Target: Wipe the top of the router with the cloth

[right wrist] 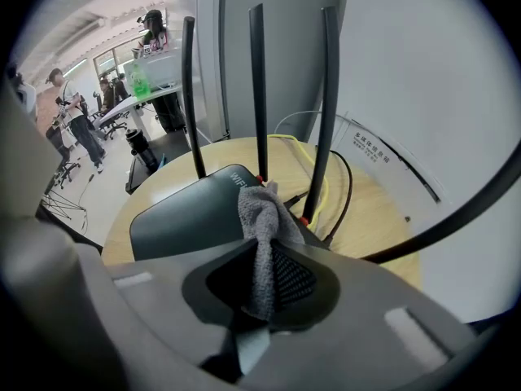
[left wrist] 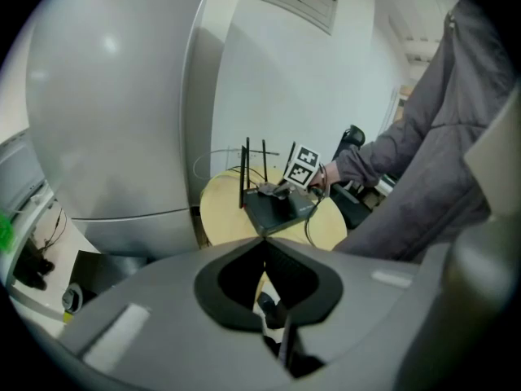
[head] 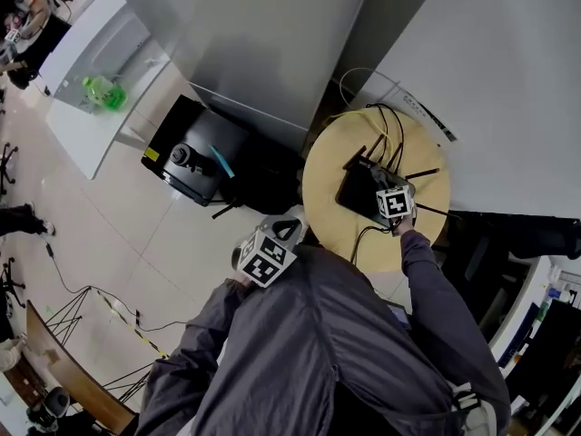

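Observation:
A black router [head: 361, 189] with upright antennas [right wrist: 258, 88] sits on a small round wooden table [head: 327, 184]. My right gripper [head: 392, 200] hovers over the router's near end, shut on a grey cloth [right wrist: 260, 222]. The cloth's bunched end rests on the router's dark top [right wrist: 191, 214] close to the antenna bases. My left gripper [head: 289, 231] is held back by the person's chest, off the table's left edge. In the left gripper view its jaws [left wrist: 263, 241] meet at the tips with nothing between them, and the router [left wrist: 277, 206] lies well ahead.
Yellow and black cables [head: 386, 121] trail off the table's far side by a white wall [head: 490, 89]. A black case [head: 195, 157] lies on the floor to the left. A white desk with a green bottle [head: 104, 92] stands further left. People [right wrist: 69, 116] stand far off.

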Tool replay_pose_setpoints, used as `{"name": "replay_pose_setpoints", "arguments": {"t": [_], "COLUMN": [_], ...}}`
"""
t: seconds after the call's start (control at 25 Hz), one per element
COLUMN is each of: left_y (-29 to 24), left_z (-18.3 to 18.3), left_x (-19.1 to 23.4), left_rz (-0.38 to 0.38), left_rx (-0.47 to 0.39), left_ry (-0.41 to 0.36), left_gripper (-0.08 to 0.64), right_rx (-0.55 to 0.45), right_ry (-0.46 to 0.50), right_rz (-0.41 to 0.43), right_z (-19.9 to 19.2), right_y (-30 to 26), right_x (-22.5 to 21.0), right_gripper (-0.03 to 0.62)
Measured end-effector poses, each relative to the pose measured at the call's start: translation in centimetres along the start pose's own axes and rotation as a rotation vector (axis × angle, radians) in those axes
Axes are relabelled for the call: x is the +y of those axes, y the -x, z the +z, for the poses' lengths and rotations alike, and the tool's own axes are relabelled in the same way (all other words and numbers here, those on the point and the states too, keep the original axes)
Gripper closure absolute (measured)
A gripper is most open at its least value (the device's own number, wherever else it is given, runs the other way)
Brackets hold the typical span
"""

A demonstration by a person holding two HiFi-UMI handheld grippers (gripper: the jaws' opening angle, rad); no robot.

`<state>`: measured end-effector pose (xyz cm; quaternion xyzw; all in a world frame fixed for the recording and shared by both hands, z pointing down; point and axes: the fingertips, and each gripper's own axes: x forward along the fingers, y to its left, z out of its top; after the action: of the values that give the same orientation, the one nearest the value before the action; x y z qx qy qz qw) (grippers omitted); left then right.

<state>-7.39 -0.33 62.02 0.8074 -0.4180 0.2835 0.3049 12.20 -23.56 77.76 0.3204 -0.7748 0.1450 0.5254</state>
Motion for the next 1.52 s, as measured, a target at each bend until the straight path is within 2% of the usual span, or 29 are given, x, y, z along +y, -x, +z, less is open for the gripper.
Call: {"name": "replay_pose_setpoints", "arguments": {"t": [0.32,0.96,1.12,1.2,1.32,1.52], "left_y": [0.7,0.8,0.5,0.3,0.2,0.2], "left_z": [-0.4,-1.5,-1.3,-1.1,-0.9,-0.9], "left_x": [0.2,-1.1,-1.4,-1.5,-1.2,-0.3], "left_rz": [-0.041,-0.177,-0.195,-0.191,-0.173,-0.123], "left_rx": [-0.007,0.015,0.017,0.014,0.009,0.009], "left_ry": [-0.037,-0.148,-0.162,-0.162,-0.146,-0.104], "left_gripper": [0.56,0.56,0.56,0.56,0.56,0.56], "right_rx": [0.007,0.008,0.013,0.028,0.009,-0.003], "right_ry": [-0.038,-0.136,-0.113,-0.115,-0.106,-0.132], "right_rz": [-0.001,-0.016,0.006,0.046,0.069,0.005], "right_z": [-1.9,-6.3,-6.4,-6.5,-6.0,-4.1], "right_y": [1.3,4.0,4.0,4.2,4.5,3.9], "right_x": [2.8,9.2,9.8,10.1,9.1,2.8], "right_gripper": [0.558,0.557,0.555,0.555,0.555,0.555]}}
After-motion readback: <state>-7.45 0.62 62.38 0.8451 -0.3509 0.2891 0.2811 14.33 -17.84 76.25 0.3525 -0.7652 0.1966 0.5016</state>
